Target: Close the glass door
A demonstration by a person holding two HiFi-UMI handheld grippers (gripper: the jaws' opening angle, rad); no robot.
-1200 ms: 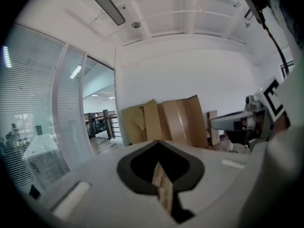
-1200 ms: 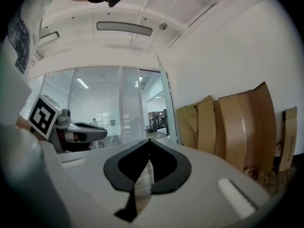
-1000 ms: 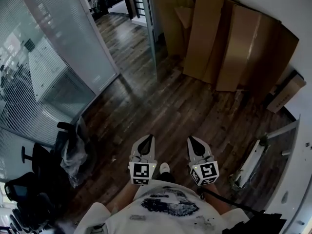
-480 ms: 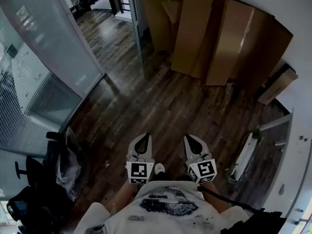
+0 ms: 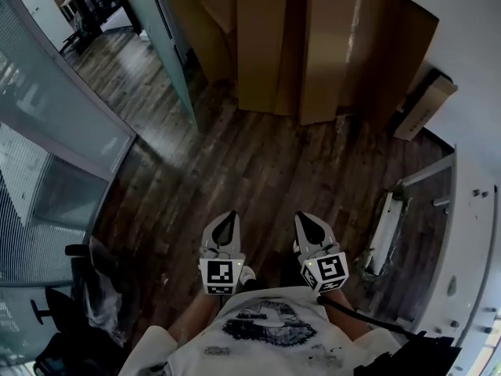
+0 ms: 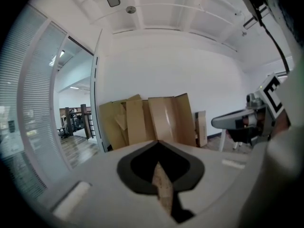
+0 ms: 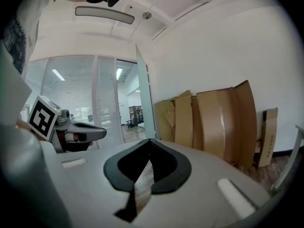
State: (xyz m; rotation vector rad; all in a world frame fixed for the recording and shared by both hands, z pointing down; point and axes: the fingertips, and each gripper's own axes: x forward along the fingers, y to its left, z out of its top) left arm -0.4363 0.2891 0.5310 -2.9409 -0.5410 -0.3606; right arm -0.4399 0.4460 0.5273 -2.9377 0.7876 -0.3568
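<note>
The glass door point(image 5: 171, 49) stands open, edge-on, at the upper left of the head view, beside a frosted glass partition point(image 5: 55, 108). It also shows as a tall pale panel point(image 7: 145, 99) in the right gripper view, and its frame point(image 6: 96, 103) shows in the left gripper view. My left gripper point(image 5: 223, 227) and right gripper point(image 5: 311, 225) are held side by side low over the wood floor. They are well short of the door and touch nothing. Both are shut and empty, with the tips meeting at the left gripper point(image 6: 158, 143) and the right gripper point(image 7: 149, 141).
Large cardboard sheets point(image 5: 313, 45) lean on the far wall just right of the door. A long flat box point(image 5: 423, 104) leans in the corner. A white frame point(image 5: 387, 229) and a white table point(image 5: 470, 233) are at the right. Dark office chairs point(image 5: 86, 288) stand at the lower left.
The person has moved forward with both grippers. The door, the partition and the cardboard have come closer and slid left and up in the head view. Both grippers stay shut.
</note>
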